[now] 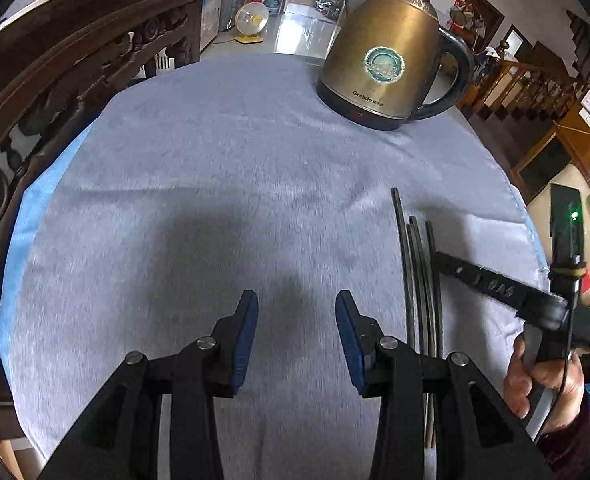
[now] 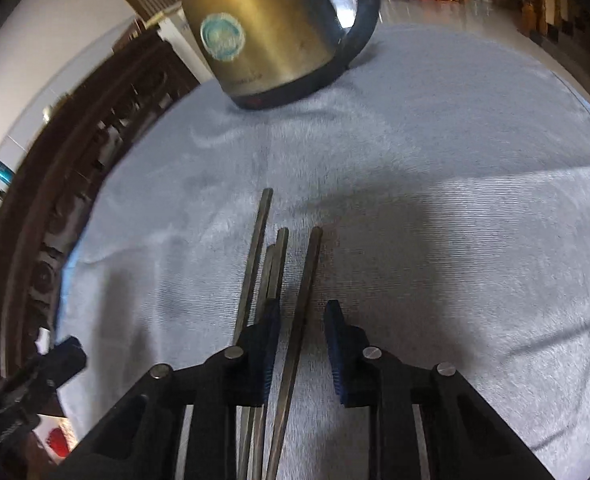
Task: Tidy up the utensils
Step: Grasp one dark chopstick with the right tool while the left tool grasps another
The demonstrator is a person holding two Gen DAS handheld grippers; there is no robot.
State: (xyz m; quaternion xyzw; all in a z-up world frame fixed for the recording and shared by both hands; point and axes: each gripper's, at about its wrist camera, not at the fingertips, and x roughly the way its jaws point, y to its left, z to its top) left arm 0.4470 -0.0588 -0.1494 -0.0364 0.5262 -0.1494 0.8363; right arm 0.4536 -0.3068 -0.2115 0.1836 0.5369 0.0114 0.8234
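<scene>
Grey cloth [image 1: 215,168]: 4 chopsticks [image 2: 291,320] between spread right gripper [image 2: 301,320].

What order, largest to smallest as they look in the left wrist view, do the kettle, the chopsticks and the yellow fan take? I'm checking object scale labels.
1. kettle
2. chopsticks, long but thin
3. yellow fan, tiny only because it stands far off on the floor; its true size is unsure.

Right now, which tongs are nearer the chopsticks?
Right. The right tongs hang open directly over the chopsticks, one stick lying between the fingers. The left tongs are open over bare cloth, left of the sticks.
</scene>
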